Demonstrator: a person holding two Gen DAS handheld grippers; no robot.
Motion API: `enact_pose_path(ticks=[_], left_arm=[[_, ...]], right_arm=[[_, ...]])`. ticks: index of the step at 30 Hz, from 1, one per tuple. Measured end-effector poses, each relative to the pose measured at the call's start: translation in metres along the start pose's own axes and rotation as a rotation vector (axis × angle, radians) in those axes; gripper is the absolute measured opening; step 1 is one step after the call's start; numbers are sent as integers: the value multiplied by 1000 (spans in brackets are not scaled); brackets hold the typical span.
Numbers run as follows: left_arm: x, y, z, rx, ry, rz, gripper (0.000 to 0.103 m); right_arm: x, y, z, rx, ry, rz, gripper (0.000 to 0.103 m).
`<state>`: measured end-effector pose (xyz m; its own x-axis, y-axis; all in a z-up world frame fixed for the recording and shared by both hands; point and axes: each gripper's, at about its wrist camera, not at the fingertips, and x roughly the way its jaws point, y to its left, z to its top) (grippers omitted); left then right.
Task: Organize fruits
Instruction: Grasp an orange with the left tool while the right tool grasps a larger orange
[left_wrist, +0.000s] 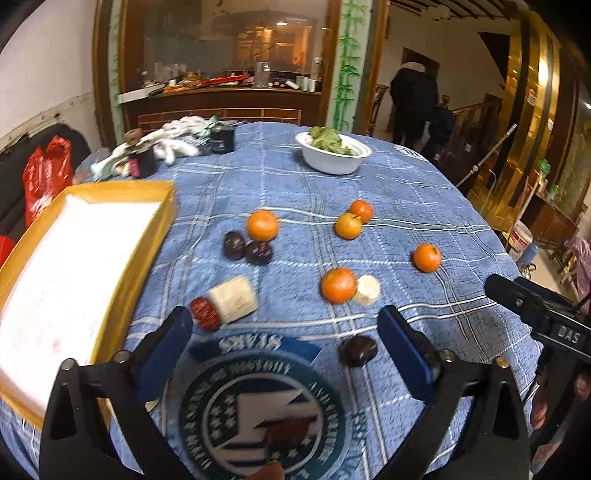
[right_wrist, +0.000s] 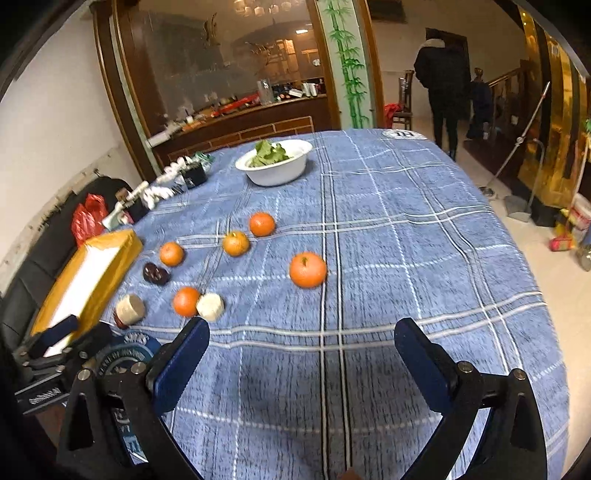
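Several oranges lie on the blue plaid tablecloth (left_wrist: 406, 206), one at centre (left_wrist: 262, 224), one nearer (left_wrist: 338, 285) beside a pale cut piece (left_wrist: 366, 290). Two dark plums (left_wrist: 246, 249) lie by the centre orange, another dark fruit (left_wrist: 357, 350) by my left gripper's right finger. A red date (left_wrist: 205, 313) touches a pale block (left_wrist: 236, 297). My left gripper (left_wrist: 284, 332) is open and empty above the cloth's round logo. My right gripper (right_wrist: 301, 343) is open and empty; the nearest orange (right_wrist: 307, 269) lies ahead of it.
An empty yellow-rimmed white box (left_wrist: 147, 236) stands at the left, also in the right wrist view (right_wrist: 110, 266). A white bowl of greens (left_wrist: 332, 162) stands at the back. Gloves and dark jars (left_wrist: 177, 144) clutter the far left. A person (right_wrist: 443, 81) stands beyond the table.
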<state>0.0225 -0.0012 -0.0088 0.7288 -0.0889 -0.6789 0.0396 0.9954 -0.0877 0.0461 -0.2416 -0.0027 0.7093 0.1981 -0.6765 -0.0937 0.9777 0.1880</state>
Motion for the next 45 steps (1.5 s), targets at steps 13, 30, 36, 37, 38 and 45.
enact_pose_path(ticks=[13, 30, 36, 37, 38, 45], left_arm=[[62, -13, 17, 10, 121, -161, 49], [89, -23, 23, 20, 162, -232, 49], [96, -20, 21, -3, 184, -255, 49], [96, -20, 21, -3, 183, -257, 49], [96, -20, 21, -5, 182, -266, 45], [94, -23, 20, 7, 170, -268, 38]], right_arm=[[71, -1, 31, -76, 93, 49, 57], [122, -5, 43, -75, 156, 40, 58], [124, -5, 42, -79, 158, 46, 57], [126, -4, 42, -80, 162, 44, 55], [127, -4, 42, -82, 165, 41, 53], [128, -4, 40, -95, 160, 23, 38]])
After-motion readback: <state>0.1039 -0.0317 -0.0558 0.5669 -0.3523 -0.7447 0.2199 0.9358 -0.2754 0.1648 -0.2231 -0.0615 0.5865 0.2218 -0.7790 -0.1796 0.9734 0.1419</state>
